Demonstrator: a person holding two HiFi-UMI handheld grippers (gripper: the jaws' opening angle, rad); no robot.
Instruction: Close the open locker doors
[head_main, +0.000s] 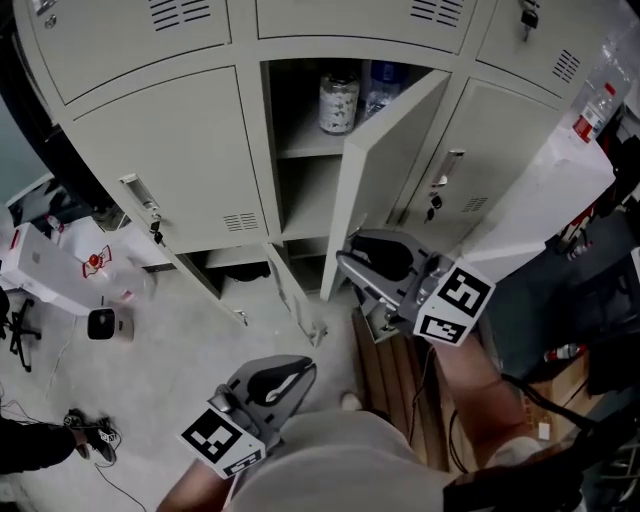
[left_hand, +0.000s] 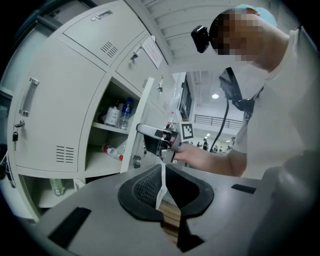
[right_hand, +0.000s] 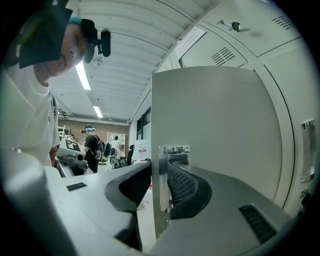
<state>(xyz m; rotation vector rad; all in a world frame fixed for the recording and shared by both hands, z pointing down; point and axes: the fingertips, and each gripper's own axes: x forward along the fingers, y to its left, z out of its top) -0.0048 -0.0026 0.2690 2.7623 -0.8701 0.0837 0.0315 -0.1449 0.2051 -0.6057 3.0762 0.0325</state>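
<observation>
The middle locker's grey door (head_main: 390, 150) stands swung out, hinged on its right side. My right gripper (head_main: 350, 252) sits at the door's lower free edge. In the right gripper view the door panel (right_hand: 210, 125) runs between the jaws of my right gripper (right_hand: 160, 162), and both pads lie against it. My left gripper (head_main: 303, 372) hangs lower, near my body, above the floor and apart from the lockers. Its jaws are together with nothing in them (left_hand: 162, 172). The left gripper view also catches the open door (left_hand: 132, 125) and the right gripper (left_hand: 155, 135) on it.
Two bottom-row doors (head_main: 200, 275) (head_main: 292, 300) also stand open, seen edge-on. Bottles (head_main: 338, 100) stand on the open locker's shelf. A white box (head_main: 40, 265) and a small black device (head_main: 100, 323) lie on the floor at left. A wooden pallet (head_main: 390, 370) lies below my right arm.
</observation>
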